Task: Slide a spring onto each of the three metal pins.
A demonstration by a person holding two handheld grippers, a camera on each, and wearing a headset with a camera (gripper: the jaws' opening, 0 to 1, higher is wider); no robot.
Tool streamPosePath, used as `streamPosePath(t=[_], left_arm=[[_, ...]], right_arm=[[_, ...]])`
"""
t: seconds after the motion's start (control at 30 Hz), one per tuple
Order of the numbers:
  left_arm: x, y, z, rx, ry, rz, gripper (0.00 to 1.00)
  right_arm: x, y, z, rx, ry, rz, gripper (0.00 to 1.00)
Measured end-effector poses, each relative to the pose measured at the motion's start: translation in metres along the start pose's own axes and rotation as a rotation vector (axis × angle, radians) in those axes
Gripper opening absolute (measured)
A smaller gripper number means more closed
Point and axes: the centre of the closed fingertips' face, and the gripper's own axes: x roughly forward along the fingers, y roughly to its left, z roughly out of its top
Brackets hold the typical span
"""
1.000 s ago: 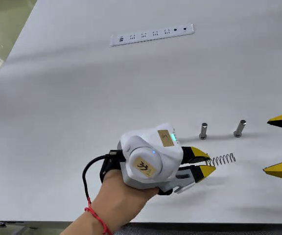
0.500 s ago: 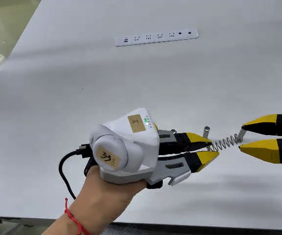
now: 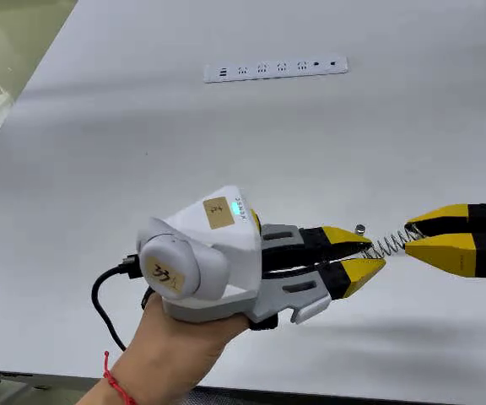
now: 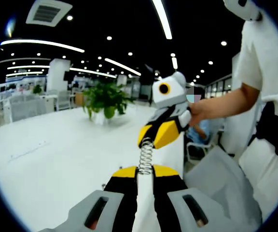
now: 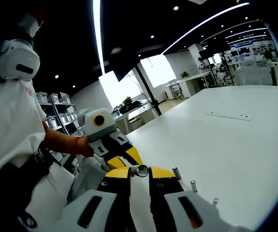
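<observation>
Steel spring [image 3: 388, 242] bridges both tools: left tongs [image 3: 376, 254] clamp one end, right tongs [image 3: 407, 234] apparently grip the other. Handover step; next, thread it onto the pin [image 3: 360, 229] just beyond the left tongs.

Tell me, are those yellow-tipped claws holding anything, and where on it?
Yes, a spring spans between them. The left gripper pinches one end and the right gripper pinches the other.

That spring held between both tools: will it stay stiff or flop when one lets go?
The spring is thin open-coiled wire, so it will probably sag or bend from the left tool if the right tool releases. It looks very light. Being round, it would likely roll if dropped on the table.
</observation>
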Motion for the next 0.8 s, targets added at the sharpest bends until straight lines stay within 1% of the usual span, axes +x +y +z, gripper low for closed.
streamPosePath(t=[0.07,0.17,0.2,0.33,0.8], left_arm=[[0.000,0.000,0.001,-0.003,-0.005,-0.002,0.11],[0.000,0.000,0.002,-0.009,-0.012,-0.002,0.11],[0.001,0.000,0.002,-0.013,-0.017,-0.003,0.11],[0.001,-0.001,0.002,-0.013,-0.018,-0.006,0.11],[0.003,-0.006,-0.002,-0.013,-0.006,-0.031,0.11]], right_arm=[[-0.002,-0.004,0.000,0.006,-0.008,0.002,0.15],[-0.001,0.001,0.003,0.014,-0.025,0.006,0.13],[0.001,0.004,0.004,0.018,-0.029,0.006,0.13],[0.003,0.009,0.005,0.021,-0.036,0.008,0.13],[0.008,0.022,0.006,-0.001,-0.010,0.029,0.12]])
